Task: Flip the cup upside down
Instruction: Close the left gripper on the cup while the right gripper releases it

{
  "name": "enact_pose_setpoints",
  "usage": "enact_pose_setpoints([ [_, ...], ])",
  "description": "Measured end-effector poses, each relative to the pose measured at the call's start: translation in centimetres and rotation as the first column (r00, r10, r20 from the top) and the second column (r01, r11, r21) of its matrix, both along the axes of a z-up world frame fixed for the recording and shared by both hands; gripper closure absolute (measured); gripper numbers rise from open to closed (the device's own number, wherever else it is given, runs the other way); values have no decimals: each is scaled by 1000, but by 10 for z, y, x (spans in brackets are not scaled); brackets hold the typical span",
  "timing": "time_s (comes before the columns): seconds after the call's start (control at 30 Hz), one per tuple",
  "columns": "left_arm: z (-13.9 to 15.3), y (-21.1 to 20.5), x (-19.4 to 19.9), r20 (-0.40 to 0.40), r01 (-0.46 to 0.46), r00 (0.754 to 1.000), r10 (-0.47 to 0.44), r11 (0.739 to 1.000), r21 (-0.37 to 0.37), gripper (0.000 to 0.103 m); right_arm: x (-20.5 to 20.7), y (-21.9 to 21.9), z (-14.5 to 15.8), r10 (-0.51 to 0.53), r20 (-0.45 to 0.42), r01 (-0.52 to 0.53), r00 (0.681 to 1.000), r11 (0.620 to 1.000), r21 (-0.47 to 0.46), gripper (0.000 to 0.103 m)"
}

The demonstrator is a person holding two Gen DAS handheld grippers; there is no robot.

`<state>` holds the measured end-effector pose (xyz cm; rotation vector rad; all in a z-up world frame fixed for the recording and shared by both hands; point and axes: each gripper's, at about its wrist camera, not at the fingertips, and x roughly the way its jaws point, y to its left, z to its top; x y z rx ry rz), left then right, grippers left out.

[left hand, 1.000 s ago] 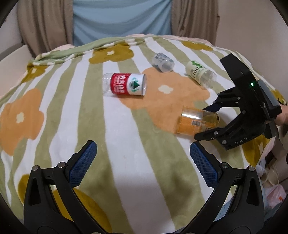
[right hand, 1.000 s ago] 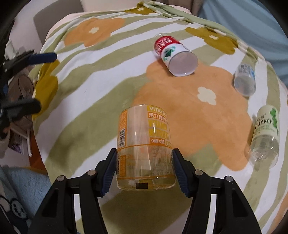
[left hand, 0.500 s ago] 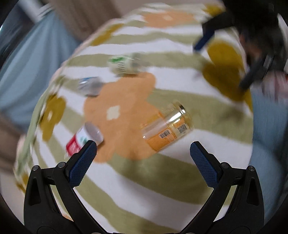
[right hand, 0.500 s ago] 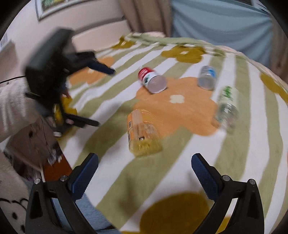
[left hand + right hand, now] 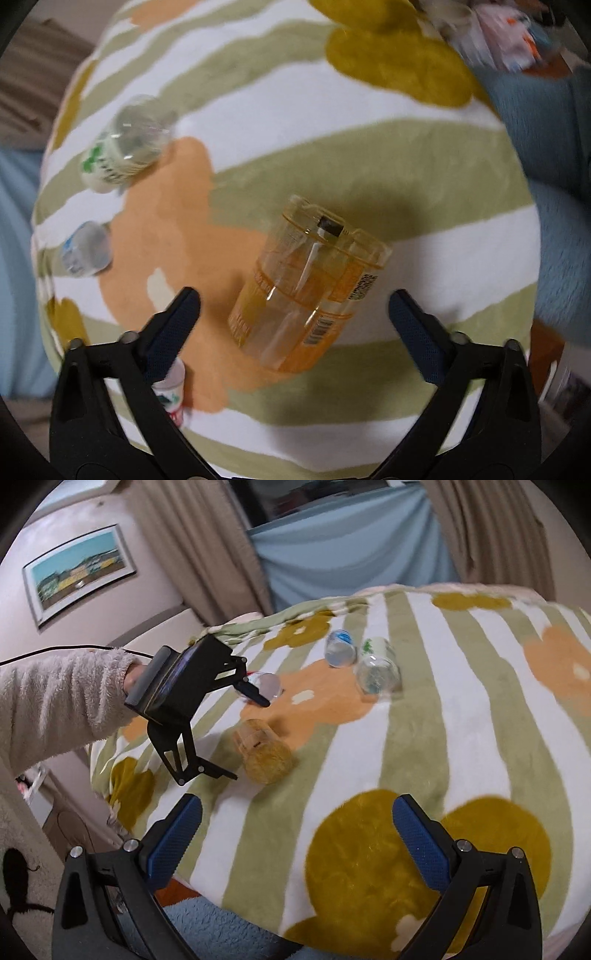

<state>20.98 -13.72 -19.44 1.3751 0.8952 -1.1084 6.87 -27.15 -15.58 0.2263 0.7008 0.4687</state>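
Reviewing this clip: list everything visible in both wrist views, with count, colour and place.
Orange cup: 1, clear with orange label, lying on its side mid-blanket, between the open fingers of the left gripper, untouched.
Green-label cup: 1, clear, on its side, far side.
Blue-label cup: 1, clear, beside it.
Red-label cup: 1, partly hidden behind a finger.
Blanket: 1, green-white stripes, orange and mustard flowers.
Picture: 1, framed, wall.
Curtains: beige with blue, behind.
Right gripper: open, empty, at near edge.

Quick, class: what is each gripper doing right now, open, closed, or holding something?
Left gripper: open, holding nothing; the orange cup lies between its fingers, untouched.
Right gripper: open, empty.
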Motion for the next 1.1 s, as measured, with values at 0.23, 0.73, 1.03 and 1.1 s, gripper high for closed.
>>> enact_pose_setpoints([
  [0.23, -9, -8, 6, -43, -8, 999, 9, 999, 33, 33, 3, -3, -15, -2, -24, 3, 1000, 998, 65, 0],
  [0.73, 2, 50, 70, -484, -845, 416, 770, 524, 107, 38, -3, -2, -8, 16, 17, -19, 1000, 983, 184, 0],
  [1.03, -17, 47, 54, -464, -856, 334, 820, 471, 216, 35, -12, -2, -6, 19, 16, -21, 1000, 989, 144, 0],
  [1.1, -8, 41, 54, -385, -842, 389, 837, 492, 221, 23, -14, -5, -5, 15, 22, -18, 1000, 991, 131, 0],
])
